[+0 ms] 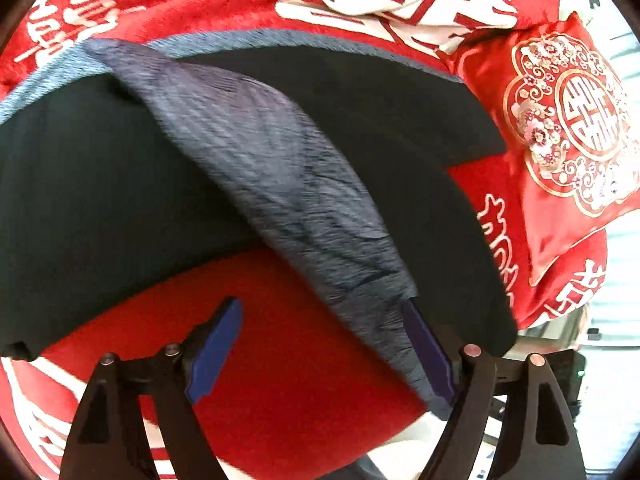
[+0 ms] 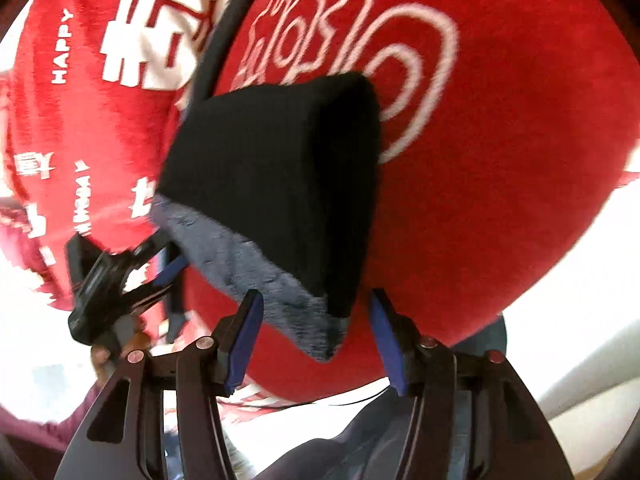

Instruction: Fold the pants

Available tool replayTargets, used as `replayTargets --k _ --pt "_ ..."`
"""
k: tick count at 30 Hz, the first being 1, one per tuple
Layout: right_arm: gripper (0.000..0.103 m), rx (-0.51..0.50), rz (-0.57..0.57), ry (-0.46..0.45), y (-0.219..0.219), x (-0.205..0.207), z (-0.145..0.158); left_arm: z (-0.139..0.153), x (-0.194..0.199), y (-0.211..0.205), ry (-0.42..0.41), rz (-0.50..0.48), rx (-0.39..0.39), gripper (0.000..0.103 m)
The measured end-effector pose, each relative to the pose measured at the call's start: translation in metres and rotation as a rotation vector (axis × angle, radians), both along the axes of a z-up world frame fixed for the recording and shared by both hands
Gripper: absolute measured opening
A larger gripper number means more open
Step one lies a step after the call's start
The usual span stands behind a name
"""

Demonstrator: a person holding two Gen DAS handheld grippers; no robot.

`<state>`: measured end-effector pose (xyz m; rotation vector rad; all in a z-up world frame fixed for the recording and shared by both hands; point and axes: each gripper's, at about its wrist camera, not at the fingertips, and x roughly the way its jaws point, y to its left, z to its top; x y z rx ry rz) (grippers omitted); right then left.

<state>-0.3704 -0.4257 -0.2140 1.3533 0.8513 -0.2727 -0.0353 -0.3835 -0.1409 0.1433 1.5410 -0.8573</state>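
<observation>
The pants (image 1: 100,184) are black with a grey lining; they lie spread on a red bedspread. In the left wrist view a grey inside-out strip (image 1: 280,184) runs from upper left down to my right finger. My left gripper (image 1: 320,344) is open; the grey cloth edge touches the right pad (image 1: 428,352). In the right wrist view a black pant end with grey lining (image 2: 280,200) hangs in front of my right gripper (image 2: 316,336), which is open, the grey tip between the pads. The left gripper shows there too, at the left (image 2: 120,280).
A red bedspread (image 1: 304,380) with white characters covers the bed. A red embroidered pillow (image 1: 572,120) lies at the right. The bed's edge and a pale floor show at the lower right in the right wrist view (image 2: 580,320).
</observation>
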Motion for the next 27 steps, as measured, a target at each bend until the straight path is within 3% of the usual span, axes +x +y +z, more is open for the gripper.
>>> replayTargets --k 2,4,5,7,8,9,15,19,20,22,24,27 --pt "0.06 0.06 0.027 -0.051 -0.003 0.002 -0.006 -0.002 -0.003 -0.008 -0.006 0.0 0.014 0.083" --pt "0.053 0.121 0.035 -0.056 -0.006 0.002 -0.015 -0.002 -0.007 -0.016 -0.033 -0.016 0.037 0.083" --pt "0.031 0.144 0.033 -0.039 -0.008 0.002 -0.018 -0.001 -0.009 -0.02 -0.05 -0.026 0.047 0.082" --pt "0.024 0.184 0.013 -0.033 -0.009 0.001 -0.02 0.002 -0.012 -0.027 -0.078 -0.047 0.071 0.063" --pt "0.021 0.187 0.006 -0.045 -0.011 0.002 -0.016 0.004 -0.013 -0.033 -0.07 -0.069 0.07 0.044" --pt "0.02 0.185 0.003 -0.063 -0.013 0.003 -0.009 0.006 -0.012 -0.035 -0.064 -0.078 0.071 0.042" --pt "0.02 0.098 -0.002 -0.239 -0.061 0.039 0.069 0.048 0.004 -0.057 -0.127 -0.06 0.011 0.042" --pt "0.02 0.034 0.028 -0.297 -0.111 0.078 0.106 0.069 0.033 -0.077 -0.2 -0.021 -0.012 0.042" --pt "0.02 0.0 0.044 -0.294 -0.128 0.093 0.117 0.074 0.043 -0.083 -0.228 -0.014 -0.008 0.042" --pt "0.02 -0.05 0.067 -0.269 -0.156 0.116 0.131 0.081 0.059 -0.083 -0.264 0.009 0.0 0.052" --pt "0.02 -0.11 0.083 -0.23 -0.188 0.15 0.143 0.093 0.075 -0.077 -0.335 0.058 0.008 0.073" --pt "0.025 -0.226 0.119 -0.095 -0.22 0.19 0.153 0.099 0.098 -0.06 -0.389 0.126 0.051 0.075"
